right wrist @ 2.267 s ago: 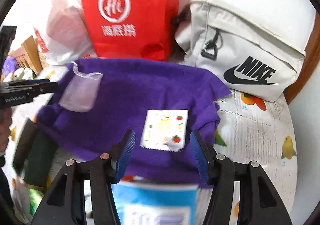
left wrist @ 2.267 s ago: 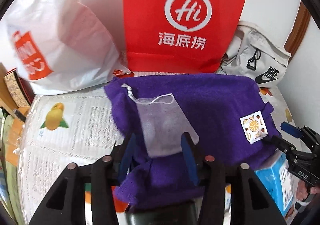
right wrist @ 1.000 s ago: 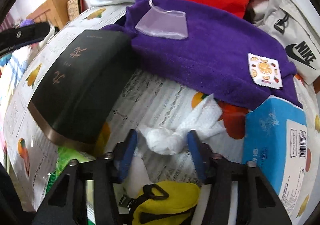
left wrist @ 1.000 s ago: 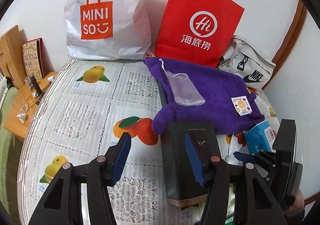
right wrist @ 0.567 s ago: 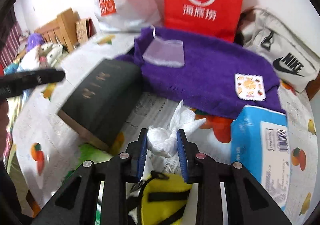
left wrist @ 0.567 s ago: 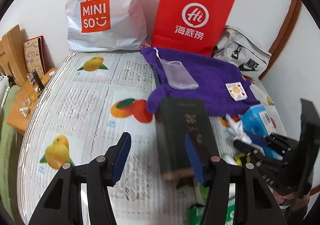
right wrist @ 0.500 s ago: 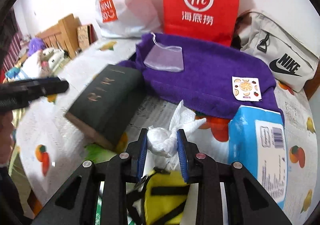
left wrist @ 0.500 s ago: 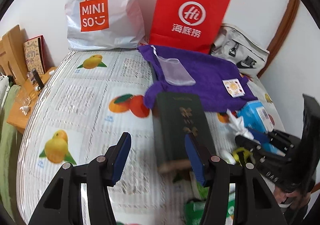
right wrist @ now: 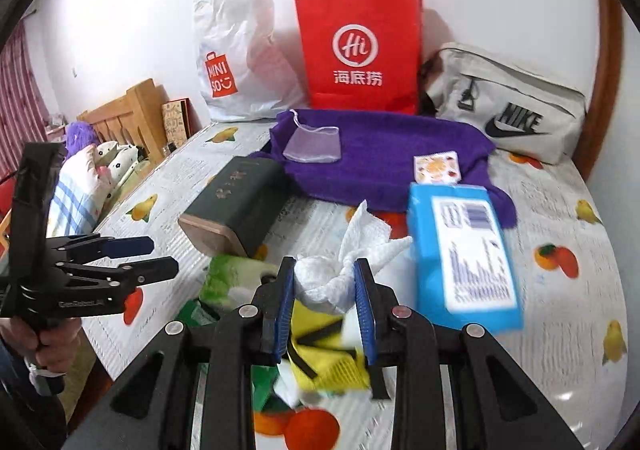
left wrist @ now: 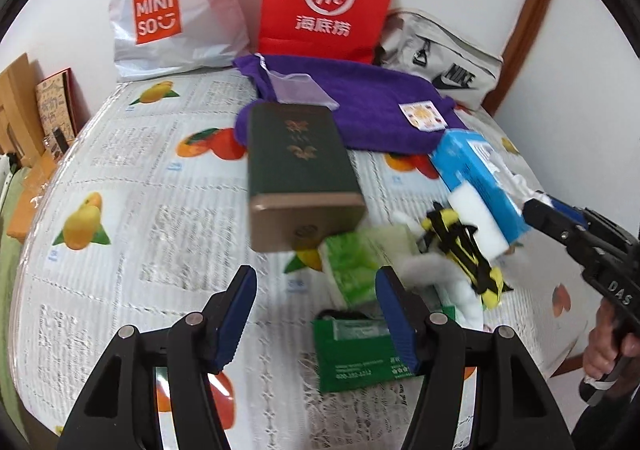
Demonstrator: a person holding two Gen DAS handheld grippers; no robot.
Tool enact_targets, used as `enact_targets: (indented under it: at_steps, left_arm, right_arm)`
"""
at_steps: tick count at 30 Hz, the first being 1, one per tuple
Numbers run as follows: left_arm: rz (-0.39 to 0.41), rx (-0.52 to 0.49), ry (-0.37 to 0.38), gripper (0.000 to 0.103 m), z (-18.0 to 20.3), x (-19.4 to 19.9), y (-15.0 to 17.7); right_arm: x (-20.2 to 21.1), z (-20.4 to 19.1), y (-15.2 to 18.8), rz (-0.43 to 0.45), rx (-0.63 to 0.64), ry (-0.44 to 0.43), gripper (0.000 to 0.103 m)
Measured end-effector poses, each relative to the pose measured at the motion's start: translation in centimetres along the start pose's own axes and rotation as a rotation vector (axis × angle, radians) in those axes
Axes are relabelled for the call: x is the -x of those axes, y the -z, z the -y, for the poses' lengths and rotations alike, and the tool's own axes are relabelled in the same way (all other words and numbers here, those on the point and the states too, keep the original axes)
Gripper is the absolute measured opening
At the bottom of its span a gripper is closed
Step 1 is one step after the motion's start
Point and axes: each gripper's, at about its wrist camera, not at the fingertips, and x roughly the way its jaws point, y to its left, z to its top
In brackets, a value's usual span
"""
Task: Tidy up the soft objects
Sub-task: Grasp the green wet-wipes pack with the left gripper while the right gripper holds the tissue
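- The right claw (right wrist: pixel 325 300) has closed on the white cloth (right wrist: pixel 340 274) and lifted it up off the table (right wrist: pixel 560 310). A moment before, its blue pads stood apart with the cloth lying on the table between them.
- Now the pads pinch the cloth's knotted lump, and two loose ends stick up past them.
- The left claw (left wrist: pixel 316 314) has pulled back from the towel (left wrist: pixel 372 110). Its jaws have just spread a bit more. Nothing is between them. It hangs over the table near the green packs (left wrist: pixel 352 270).
- So one soft thing is picked up. I think the next job is to carry it to the towel, where the other soft flat things lie.
- The cloth looks thin and crinkly, like a tissue or a rag. It will flop and may slip if the pinch is weak.
- The towel is purple, fuzzy and thick. On it lie a see-through mesh pouch (right wrist: pixel 314 144) and a small flat fruit-print packet (right wrist: pixel 436 168).
- The dark box (right wrist: pixel 240 202) is hard with round corners and a gold end. The blue pack (right wrist: pixel 464 254) is smooth and shiny.
- Under the right claw lies a yellow thing with black straps (right wrist: pixel 324 366). It is too blurry to tell what it is.
- The table has a bumpy cover with fruit pictures.
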Motion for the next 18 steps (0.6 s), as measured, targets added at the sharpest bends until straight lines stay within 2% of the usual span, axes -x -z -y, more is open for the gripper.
enact_targets:
  at_steps: [4, 6, 11, 16, 18]
  left_arm:
    - [-0.019, -0.043, 0.009, 0.061, 1.1, -1.3, 0.8]
    - [-0.036, -0.073, 0.008, 0.067, 1.7, -2.0, 1.2]
    - [-0.054, -0.146, -0.007, 0.067, 3.0, -3.8, 1.8]
    - [-0.067, -0.218, -0.059, 0.067, 4.1, -5.7, 2.2]
    - [-0.044, -0.235, -0.068, 0.067, 4.4, -5.8, 2.1]
  right_arm:
    - [1.3, 1.6, 1.6, 0.001, -0.041, 0.016, 0.029]
    - [1.8, 2.2, 2.2, 0.007, -0.053, 0.020, 0.029]
    - [3.3, 4.1, 3.7, 0.021, -0.070, 0.068, 0.029]
    - [3.3, 6.2, 5.7, -0.021, -0.107, 0.093, 0.029]
    - [3.2, 6.7, 6.5, -0.035, -0.120, 0.096, 0.029]
